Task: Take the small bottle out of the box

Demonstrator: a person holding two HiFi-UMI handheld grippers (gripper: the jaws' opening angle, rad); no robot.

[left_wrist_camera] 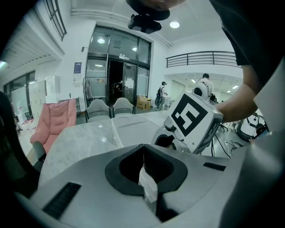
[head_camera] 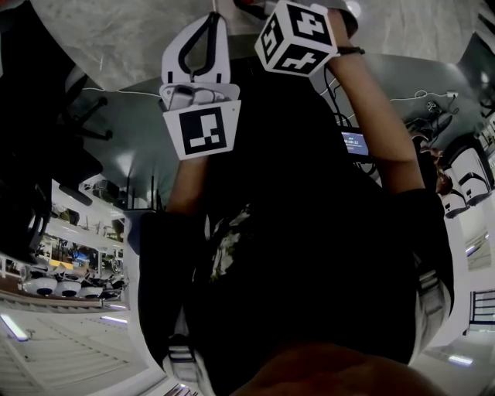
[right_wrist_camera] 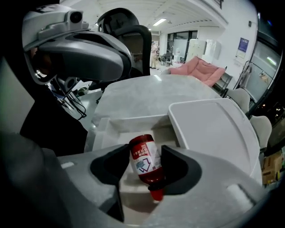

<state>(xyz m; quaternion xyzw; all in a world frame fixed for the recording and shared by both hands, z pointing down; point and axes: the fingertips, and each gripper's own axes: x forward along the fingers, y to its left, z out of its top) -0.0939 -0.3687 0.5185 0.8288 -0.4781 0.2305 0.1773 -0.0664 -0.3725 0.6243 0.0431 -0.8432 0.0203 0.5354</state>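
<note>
Head view: the person's dark clothing [head_camera: 309, 255] fills the middle of the picture and hides the box and the small bottle. Of the right hand-held gripper only its marker cube [head_camera: 298, 35] shows here; its jaws are cut off at the top edge. The left hand-held gripper [head_camera: 210, 23] is at upper left, with a square marker on its body.

Right gripper view: the right hand-held gripper [right_wrist_camera: 144, 151] has its jaws wide apart, pointing steeply down into an open white box [right_wrist_camera: 116, 124]. The small bottle [right_wrist_camera: 143, 160], red with a white label, lies tilted inside the box between the two jaws, with its red cap towards the camera. The jaws do not clamp it. The box lid [right_wrist_camera: 209, 129] lies flat just beside the box on the pale marble table [right_wrist_camera: 147, 93].

Left gripper view: the left hand-held gripper [left_wrist_camera: 143, 151] has its jaws together. A thin white strip [left_wrist_camera: 148, 185] shows in the seam between them; what it is cannot be made out. Beyond the jaws are the table [left_wrist_camera: 80, 142] and the right hand-held gripper's cube [left_wrist_camera: 193, 119]. The bottle is not visible from here.
</note>
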